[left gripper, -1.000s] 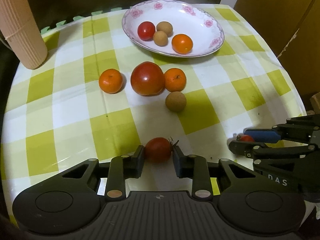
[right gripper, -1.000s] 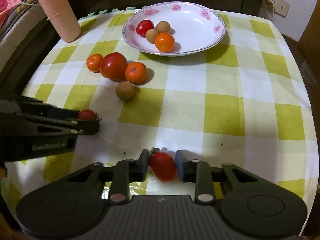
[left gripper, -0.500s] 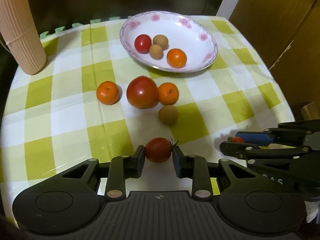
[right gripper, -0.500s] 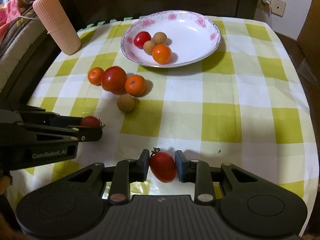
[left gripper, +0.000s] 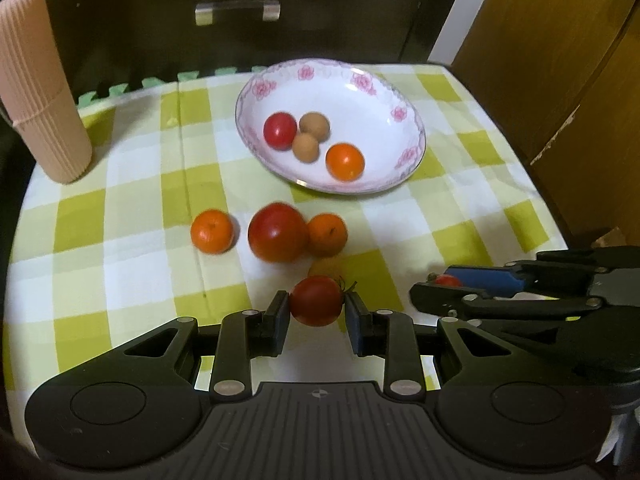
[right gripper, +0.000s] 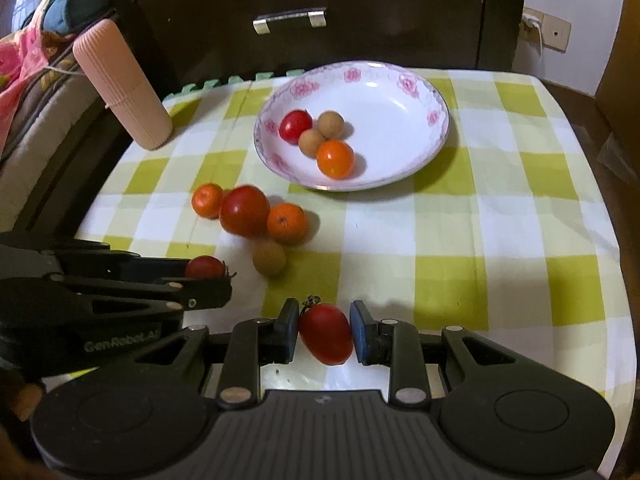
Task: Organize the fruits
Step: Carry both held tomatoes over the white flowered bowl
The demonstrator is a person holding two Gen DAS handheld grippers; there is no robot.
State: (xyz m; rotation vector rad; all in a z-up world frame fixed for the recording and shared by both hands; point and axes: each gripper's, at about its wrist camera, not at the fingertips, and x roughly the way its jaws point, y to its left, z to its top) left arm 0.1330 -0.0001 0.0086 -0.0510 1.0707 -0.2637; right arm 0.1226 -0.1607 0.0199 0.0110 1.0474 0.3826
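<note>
My left gripper (left gripper: 316, 306) is shut on a round cherry tomato (left gripper: 316, 300), held above the checked cloth. My right gripper (right gripper: 325, 330) is shut on an oblong cherry tomato (right gripper: 327, 334). Each gripper shows in the other's view: the right gripper (left gripper: 432, 288) at the right, the left gripper (right gripper: 218, 280) at the left. On the cloth lie a big tomato (left gripper: 277, 232), two tangerines (left gripper: 212, 231) (left gripper: 327, 234) and a brown longan (right gripper: 269, 259). The floral plate (left gripper: 396, 140) beyond holds a small tomato (left gripper: 280, 130), two longans (left gripper: 315, 125) and an orange fruit (left gripper: 345, 161).
A ribbed pink cylinder (left gripper: 38, 88) stands at the table's far left corner. A dark cabinet with a metal handle (left gripper: 237, 10) rises behind the table. Wooden panels (left gripper: 552, 60) stand to the right. Bedding (right gripper: 32, 64) lies beside the table at the left.
Both grippers have risen with their tomatoes and tilted, so the plate and loose fruit sit lower in both views and more of the cabinet shows. Nothing on the cloth has moved.
</note>
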